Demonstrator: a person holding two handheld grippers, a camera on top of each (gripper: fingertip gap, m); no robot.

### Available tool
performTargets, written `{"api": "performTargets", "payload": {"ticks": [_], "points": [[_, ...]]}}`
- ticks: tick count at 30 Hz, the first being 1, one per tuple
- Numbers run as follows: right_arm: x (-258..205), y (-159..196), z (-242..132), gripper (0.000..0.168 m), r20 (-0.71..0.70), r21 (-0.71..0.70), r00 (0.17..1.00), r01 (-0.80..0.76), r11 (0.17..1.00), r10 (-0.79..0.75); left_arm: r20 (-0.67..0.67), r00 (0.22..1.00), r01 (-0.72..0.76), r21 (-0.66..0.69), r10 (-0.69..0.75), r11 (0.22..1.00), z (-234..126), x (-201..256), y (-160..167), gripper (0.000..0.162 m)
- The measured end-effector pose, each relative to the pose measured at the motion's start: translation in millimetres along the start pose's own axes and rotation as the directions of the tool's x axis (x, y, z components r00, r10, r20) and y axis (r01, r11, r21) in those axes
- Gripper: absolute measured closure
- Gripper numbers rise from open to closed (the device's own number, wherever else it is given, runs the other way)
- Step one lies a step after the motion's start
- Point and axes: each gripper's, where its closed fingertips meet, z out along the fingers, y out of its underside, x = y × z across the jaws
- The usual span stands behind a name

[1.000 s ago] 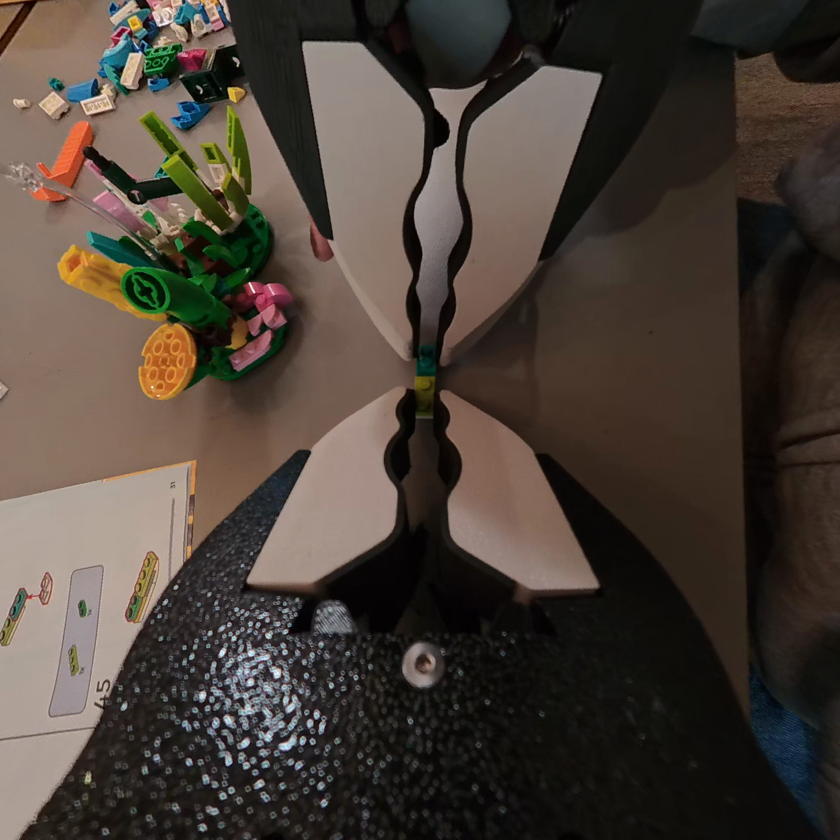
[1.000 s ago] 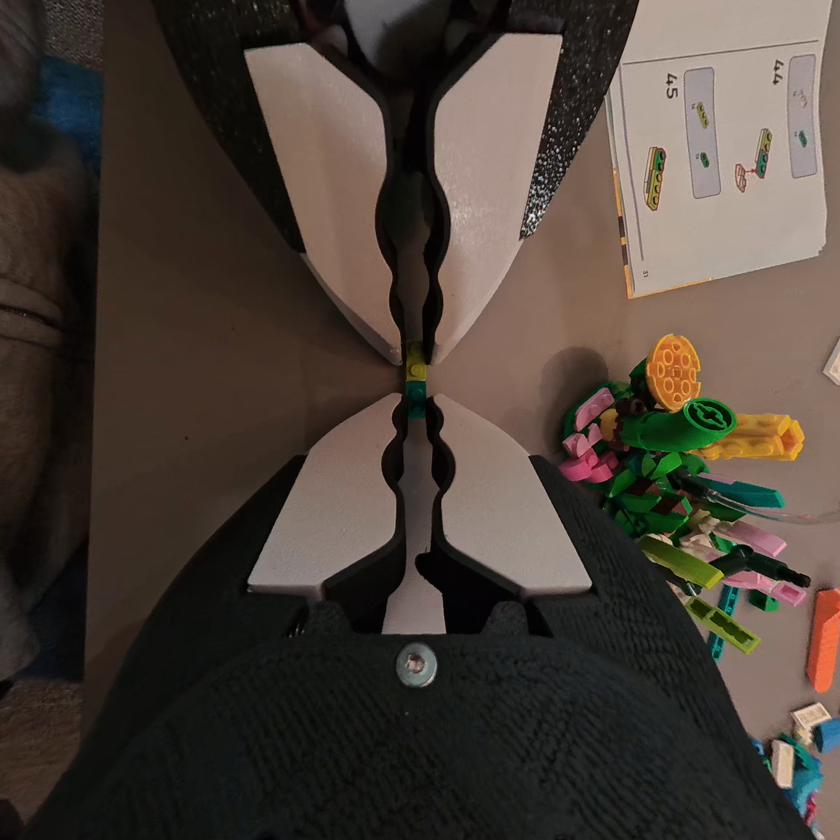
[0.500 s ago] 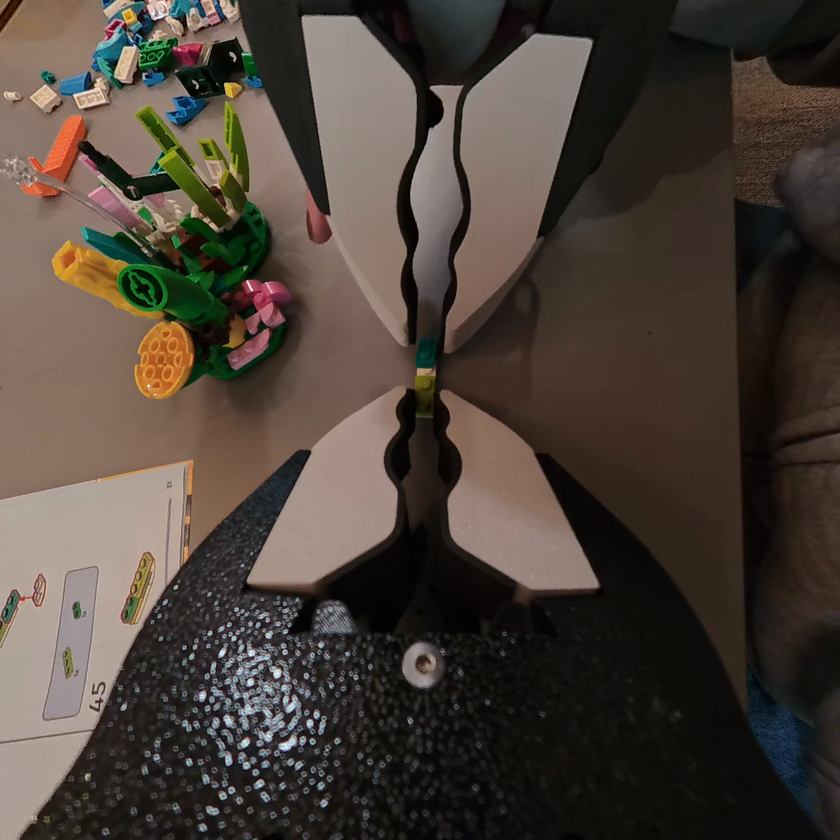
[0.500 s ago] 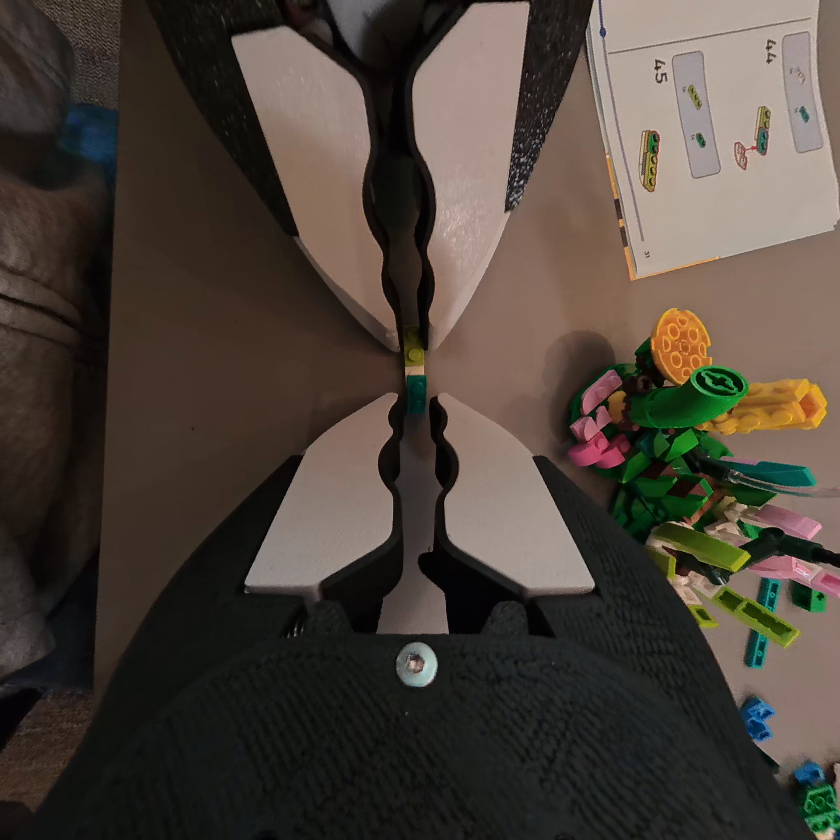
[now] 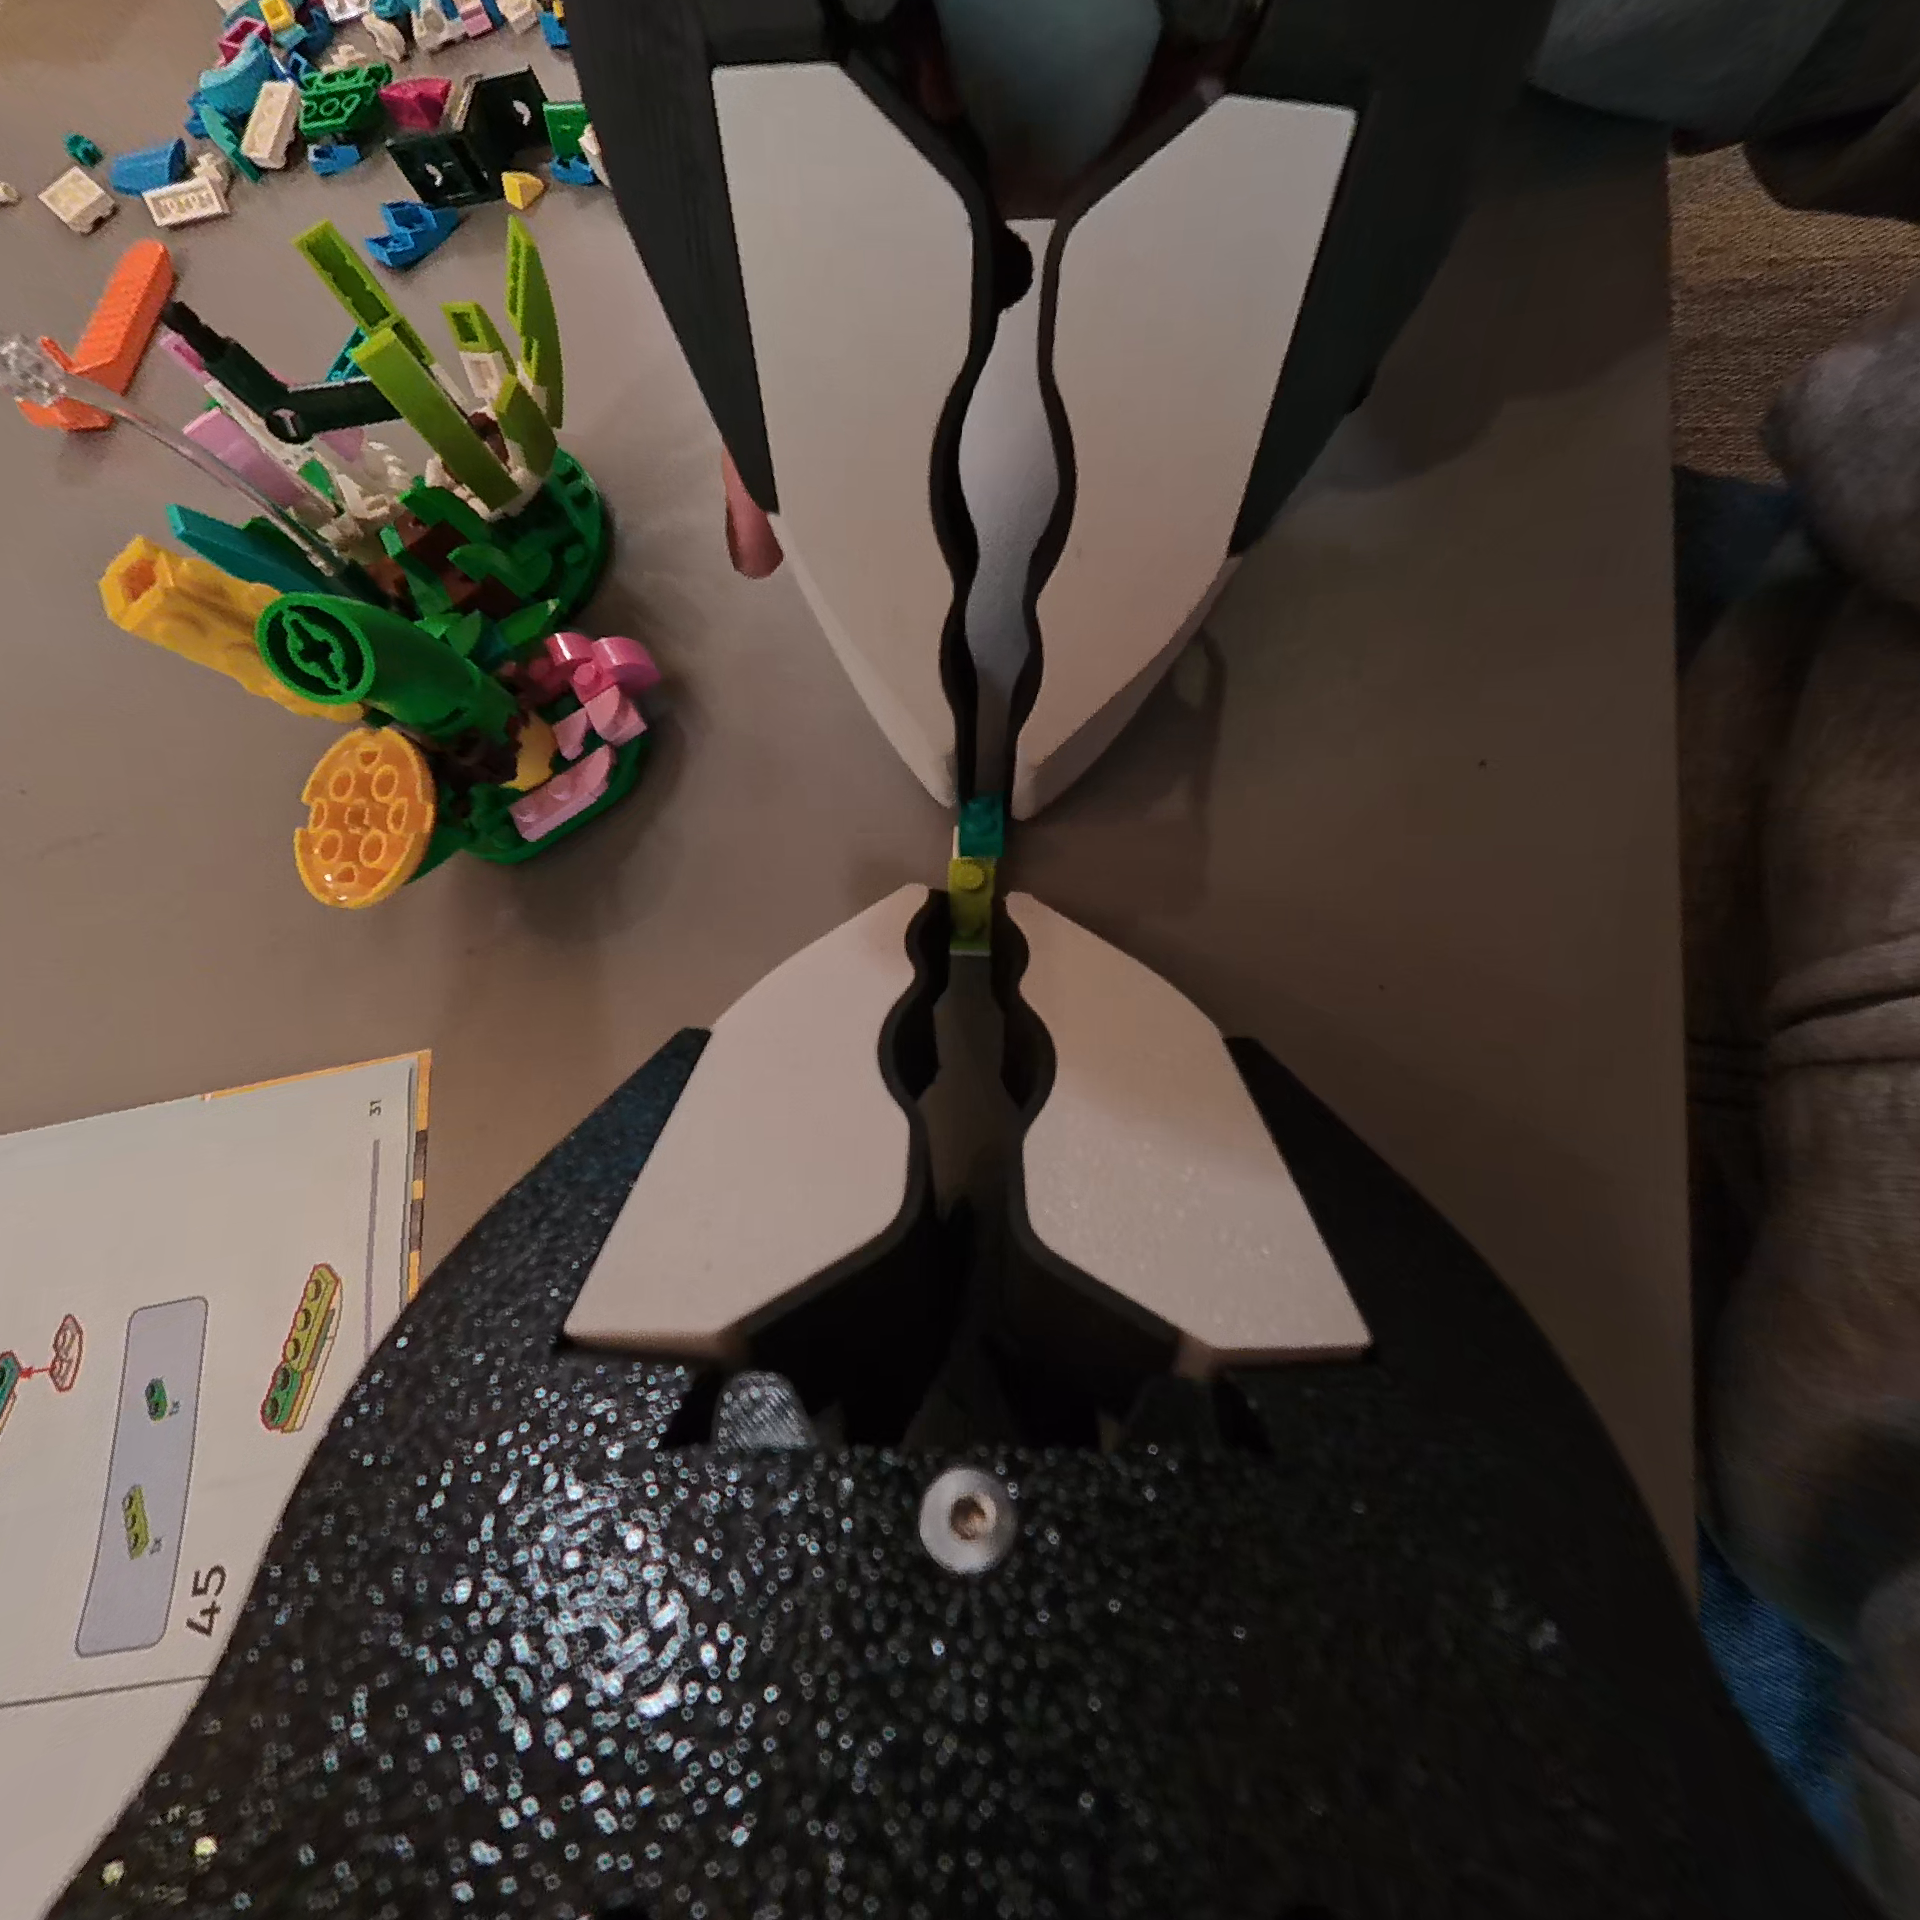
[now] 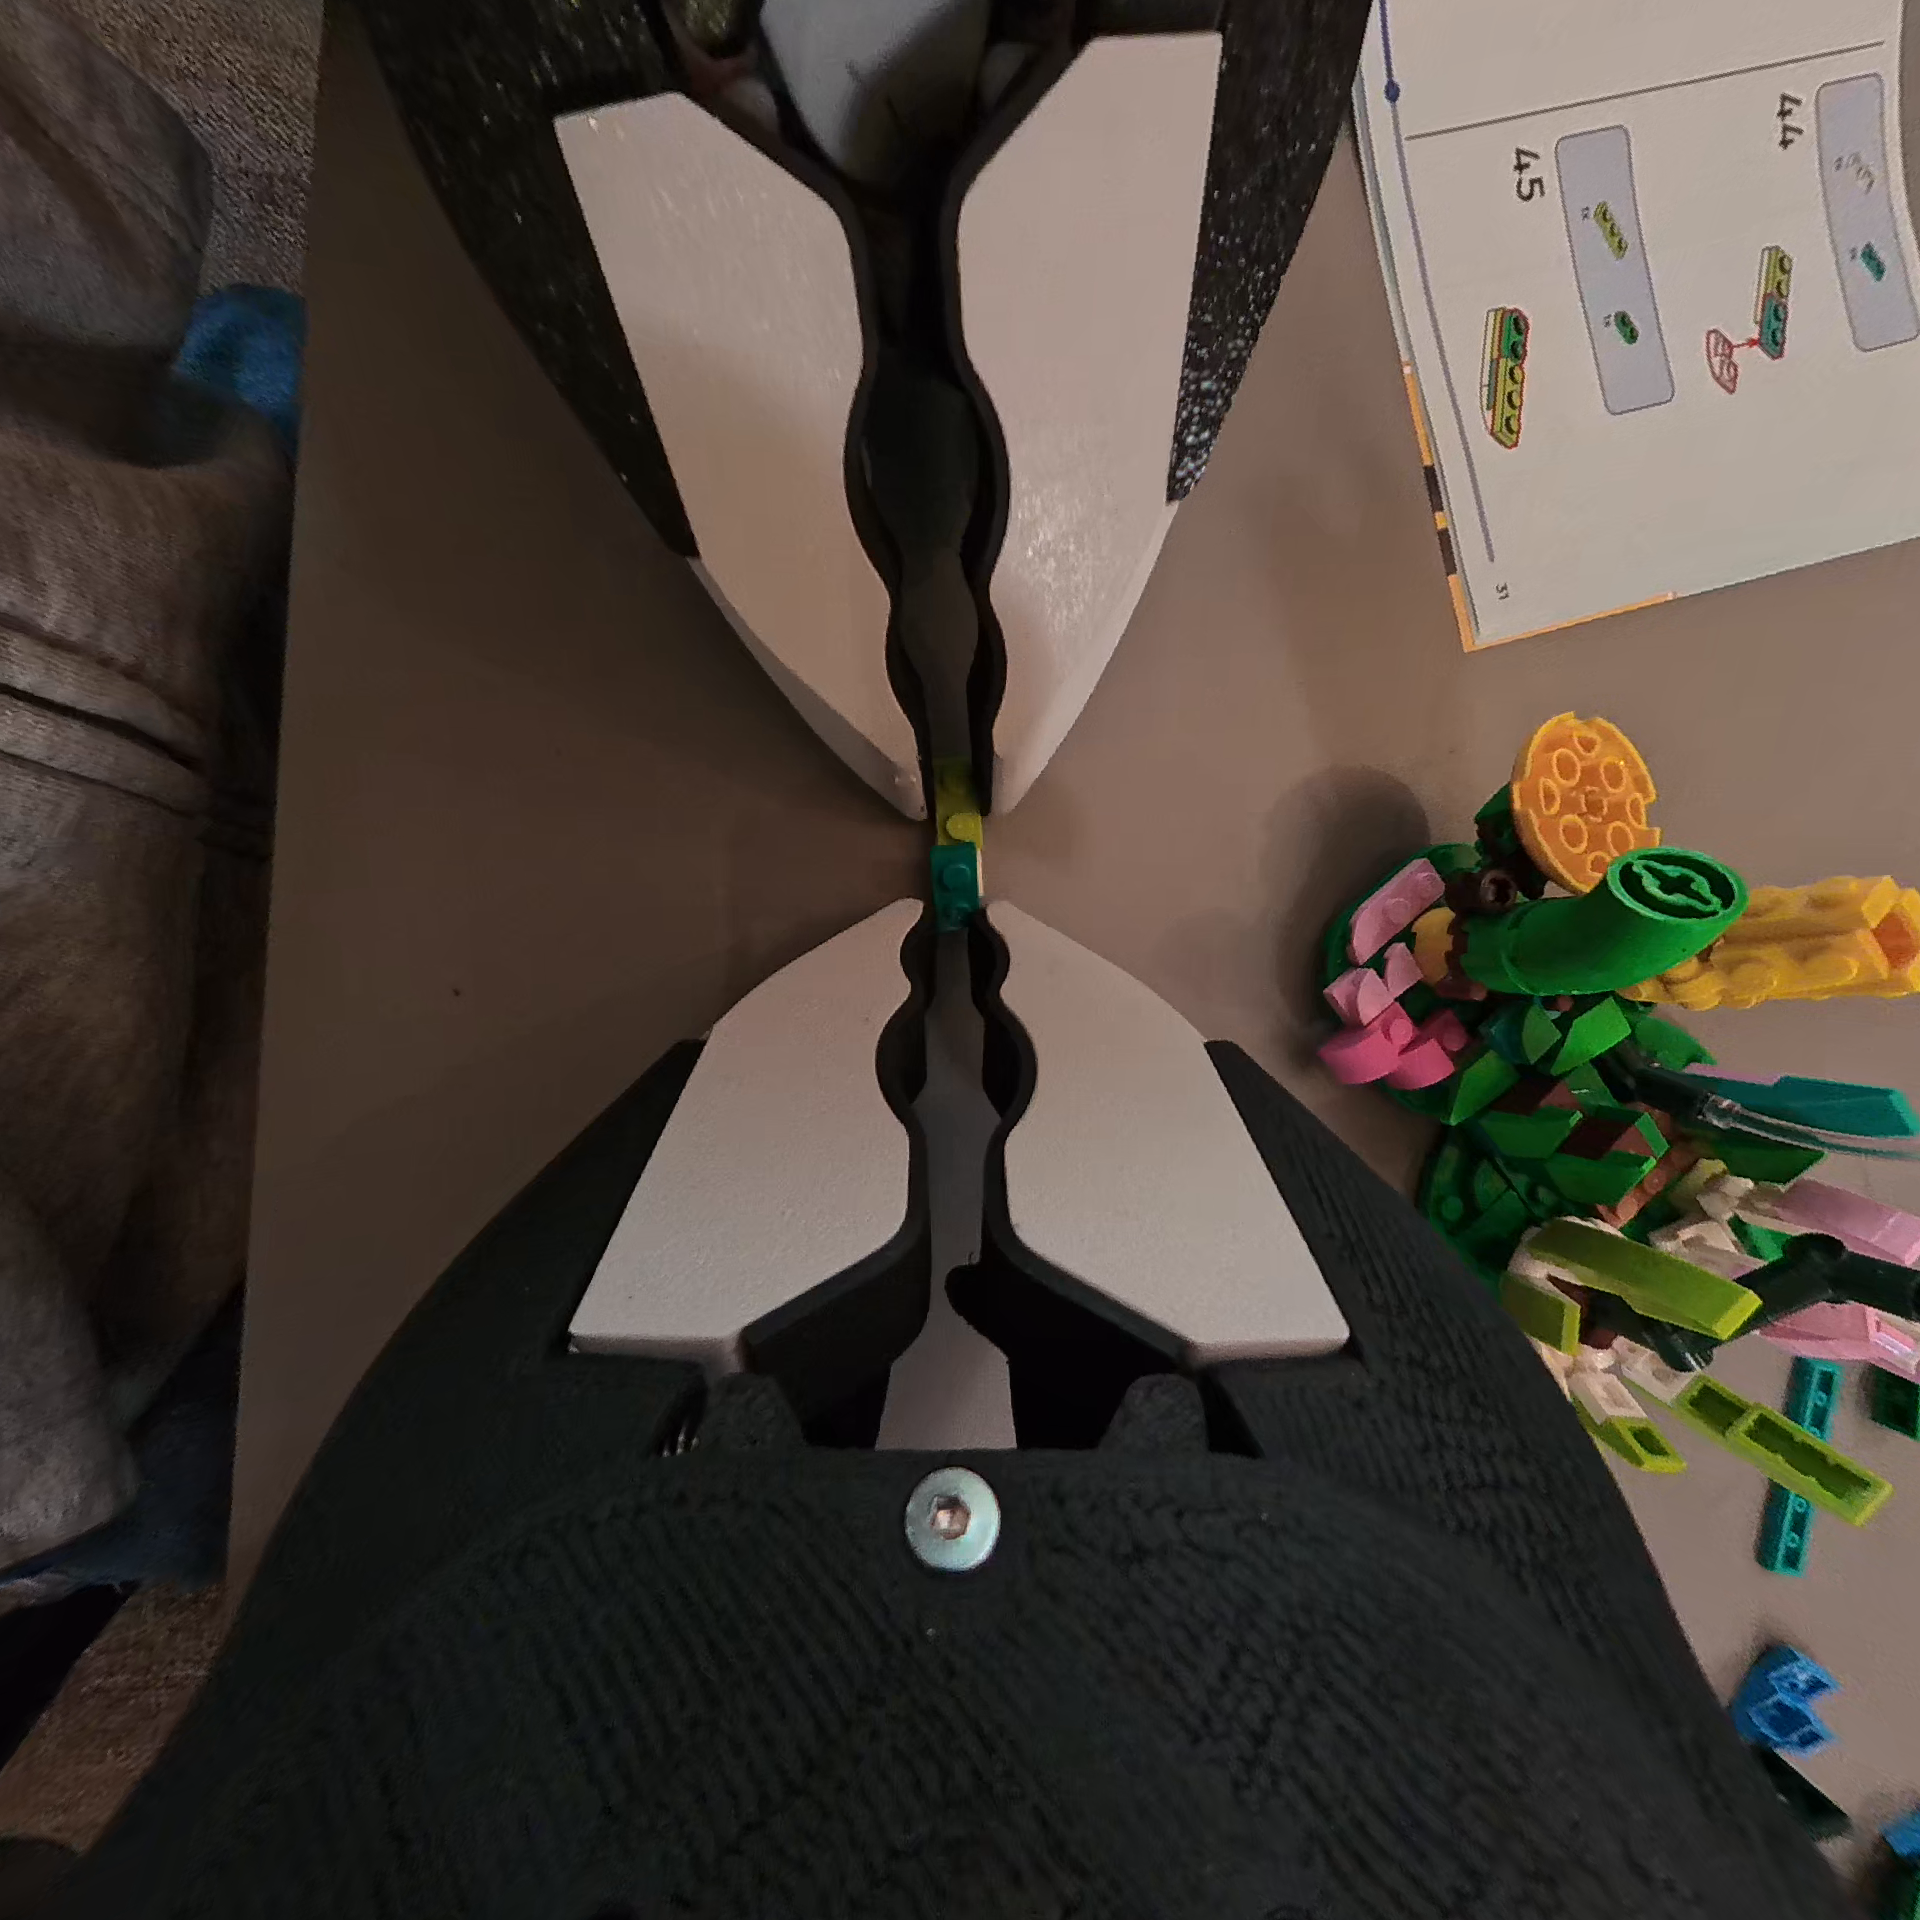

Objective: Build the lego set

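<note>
Lego plant model (image 5: 416,613) on grey table (image 5: 1351,935), instruction booklet (image 5: 156,1351) beside, loose bricks (image 5: 312,104)

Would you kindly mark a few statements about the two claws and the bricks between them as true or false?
1. The left claw grips the lime piece. True.
2. The right claw hangs open and empty. False: it is shut on the teal piece.
3. The lime and teal pieces meet end to end between the claws. True.
4. The flower model is held by one claw. False: it stands on the table.
5. The instruction booklet lies open. True.
</note>
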Motion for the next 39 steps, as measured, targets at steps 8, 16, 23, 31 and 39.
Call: {"api": "performTargets", "payload": {"ticks": [8, 16, 23, 31, 39], "points": [[2.6, 2.1, 1.0, 0.164, -0.026, -0.042, 1.000, -0.015, 0.999, 0.014, 0.001, 1.000, 0.003, 0.000, -0.003, 1.000, 0.9, 1.0, -0.7, 0.155], [3.4, 3.1, -0.8, 0.163, -0.030, -0.051, 0.999, -0.018, 0.999, 0.016, 0.003, 1.000, 0.005, -0.001, -0.005, 1.000, 1.2, 0.5, -0.6, 0.154], [1.1, 4.7, 0.1, 0.163, -0.009, -0.052, 1.000, -0.020, 0.998, 0.019, 0.006, 1.000, 0.004, -0.001, -0.004, 1.000, 1.6, 0.1, -0.4, 0.154], [2.0, 2.7, 1.8, 0.162, -0.013, -0.041, 1.000, -0.014, 0.999, 0.013, 0.007, 1.000, 0.004, -0.001, -0.004, 1.000, 2.0, -0.1, -0.3, 0.154], [2.7, -1.1, -4.3, 0.154, -0.076, 0.046, 0.997, 0.007, 0.999, -0.003, 0.004, 1.000, 0.012, -0.002, -0.012, 1.000, 2.6, -0.4, -0.2, 0.154]]}}
